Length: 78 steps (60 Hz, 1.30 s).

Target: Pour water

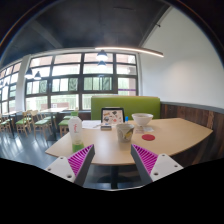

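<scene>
My gripper [112, 162] is open and empty, its two magenta pads [80, 158] spread wide over the near edge of a light wooden table [150, 138]. On the table beyond the fingers stand a green cup [76, 133] ahead of the left finger, a white cup or jug [125, 130] near the middle, and a white bowl [143, 119] further right. A small red item [150, 137] lies near the right finger. Nothing is between the fingers.
A tablet or picture stand [112, 115] sits at the table's far side before a green bench back [125, 104]. Large windows [80, 85] fill the back wall. More tables and chairs [25, 122] stand at the left. A wood-panelled wall [195, 115] runs along the right.
</scene>
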Each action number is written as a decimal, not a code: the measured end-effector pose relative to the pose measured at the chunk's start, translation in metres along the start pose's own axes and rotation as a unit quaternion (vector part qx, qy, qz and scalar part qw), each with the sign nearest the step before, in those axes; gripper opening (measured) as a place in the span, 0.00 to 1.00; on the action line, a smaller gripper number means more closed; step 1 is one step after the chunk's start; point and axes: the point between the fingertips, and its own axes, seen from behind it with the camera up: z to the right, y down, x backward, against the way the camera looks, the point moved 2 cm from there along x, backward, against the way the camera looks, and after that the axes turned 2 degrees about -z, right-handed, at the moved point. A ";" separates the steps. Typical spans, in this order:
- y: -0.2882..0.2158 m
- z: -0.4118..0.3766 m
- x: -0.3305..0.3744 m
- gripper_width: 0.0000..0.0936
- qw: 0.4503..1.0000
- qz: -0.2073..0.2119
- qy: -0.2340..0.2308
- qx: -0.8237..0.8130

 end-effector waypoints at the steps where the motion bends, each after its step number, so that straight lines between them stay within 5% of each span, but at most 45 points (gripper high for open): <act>1: 0.000 0.000 0.000 0.86 1.000 0.001 0.001 -0.001; 36: 0.020 -0.091 -0.085 0.86 0.998 0.001 -0.063 -0.005; 47: 0.017 -0.140 -0.148 0.86 0.998 0.013 -0.059 0.005; 54: 0.002 -0.146 -0.196 0.83 0.999 0.035 -0.018 0.015; 55: 0.004 -0.155 -0.196 0.82 0.999 0.037 -0.014 0.016; 59: 0.009 -0.156 -0.212 0.40 1.000 0.026 0.002 0.014; 64: 0.005 -0.146 -0.218 0.38 0.999 0.033 0.030 0.004; 78: 0.004 -0.153 -0.228 0.28 0.999 0.038 -0.006 0.034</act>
